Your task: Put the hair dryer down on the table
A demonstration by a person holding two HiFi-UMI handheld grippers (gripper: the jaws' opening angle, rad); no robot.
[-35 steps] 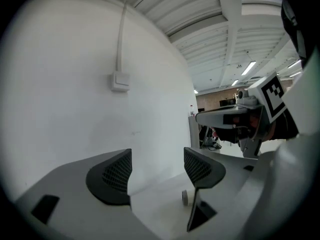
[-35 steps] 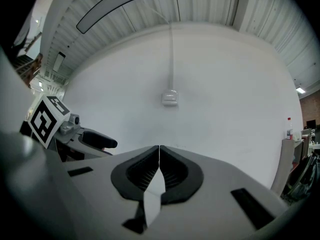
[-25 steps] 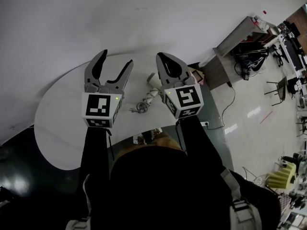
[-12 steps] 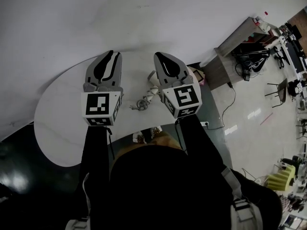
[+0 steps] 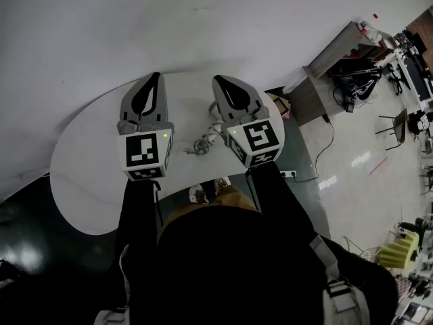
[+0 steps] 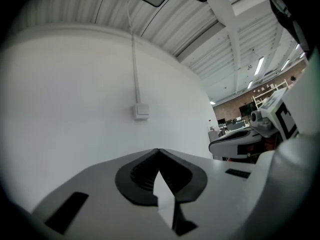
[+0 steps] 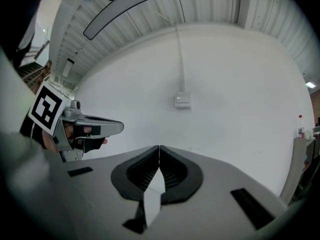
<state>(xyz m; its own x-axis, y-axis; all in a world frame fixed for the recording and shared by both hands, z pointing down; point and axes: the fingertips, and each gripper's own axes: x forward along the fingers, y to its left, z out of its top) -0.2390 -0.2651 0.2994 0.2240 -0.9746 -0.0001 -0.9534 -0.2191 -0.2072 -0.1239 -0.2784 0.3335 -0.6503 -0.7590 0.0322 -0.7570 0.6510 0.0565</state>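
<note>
A white hair dryer (image 5: pixel 215 133) lies on the white oval table (image 5: pixel 88 175), its coiled cord (image 5: pixel 196 146) beside it. Part of the dryer is hidden behind my right gripper. Neither gripper touches it. My left gripper (image 5: pixel 154 77) is held up above the table to the left of the dryer, jaws shut with nothing between them (image 6: pixel 159 150). My right gripper (image 5: pixel 218 80) is held up just right of the dryer, also shut and empty (image 7: pixel 159 146). Both gripper views look at the white wall, not at the table.
A wall switch (image 6: pixel 141 111) sits on the white wall ahead. A wooden desk (image 5: pixel 338 53) with gear stands at the right, and a power strip (image 5: pixel 287 175) lies on the floor by the table. The person's dark head and shoulders fill the bottom of the head view.
The left gripper's jaws have gone from wide open to shut on nothing. Both grippers have lifted slightly. The hair dryer has not moved.
</note>
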